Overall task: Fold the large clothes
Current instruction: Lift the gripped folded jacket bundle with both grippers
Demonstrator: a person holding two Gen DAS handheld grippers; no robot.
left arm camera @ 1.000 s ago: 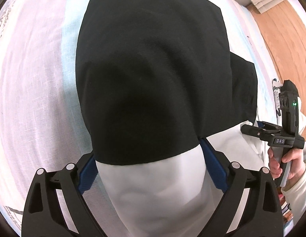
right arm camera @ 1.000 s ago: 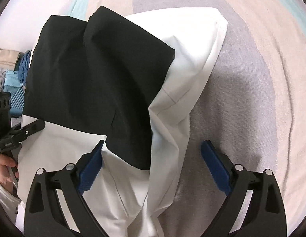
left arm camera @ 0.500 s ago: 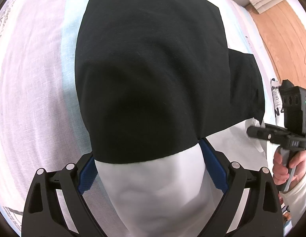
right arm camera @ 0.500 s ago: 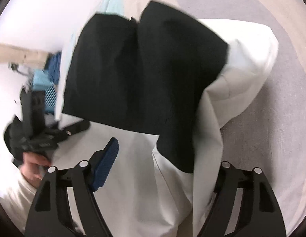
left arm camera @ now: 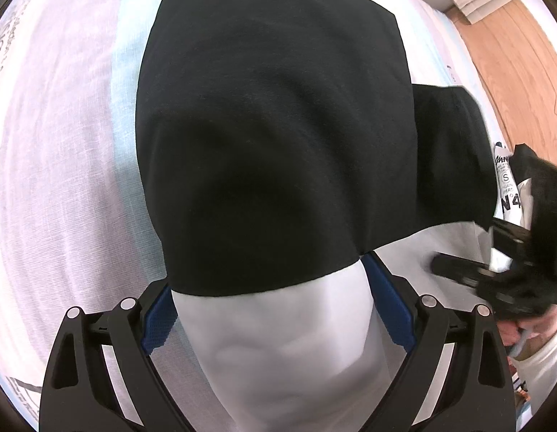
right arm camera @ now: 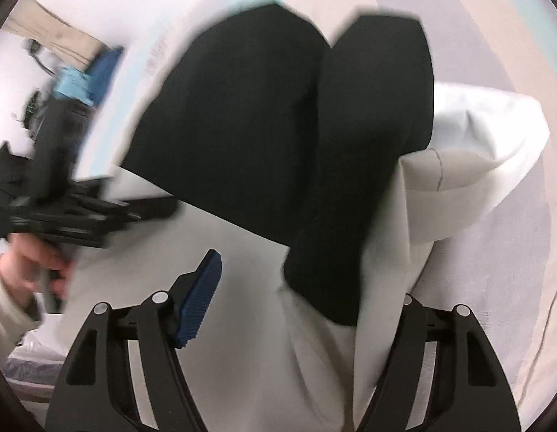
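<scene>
A black and white garment (left arm camera: 271, 126) lies bunched on the bed. Its white part (left arm camera: 278, 342) bulges up between the wide blue pads of my left gripper (left arm camera: 275, 309), and black cloth drapes over the tips; the jaws stand at full width, open. My right gripper (right arm camera: 303, 306) is closing over the garment's (right arm camera: 278, 126) other edge. Its left pad (right arm camera: 199, 309) stands free above white cloth, while a white fold (right arm camera: 379, 288) hides the right pad. In the left wrist view the right gripper (left arm camera: 494, 280) shows blurred at the garment's right edge.
Pale striped bedding (left arm camera: 62, 144) surrounds the garment. A wooden floor (left arm camera: 512, 54) lies past the bed's far right edge. A neck label (left arm camera: 507, 187) shows by the right gripper. In the right wrist view a hand (right arm camera: 34, 270) holds the left gripper (right arm camera: 62, 208).
My right gripper has shifted and rolled, its jaws have narrowed, and a white fold now covers its right pad. The left gripper and the cloth between its jaws have stayed put.
</scene>
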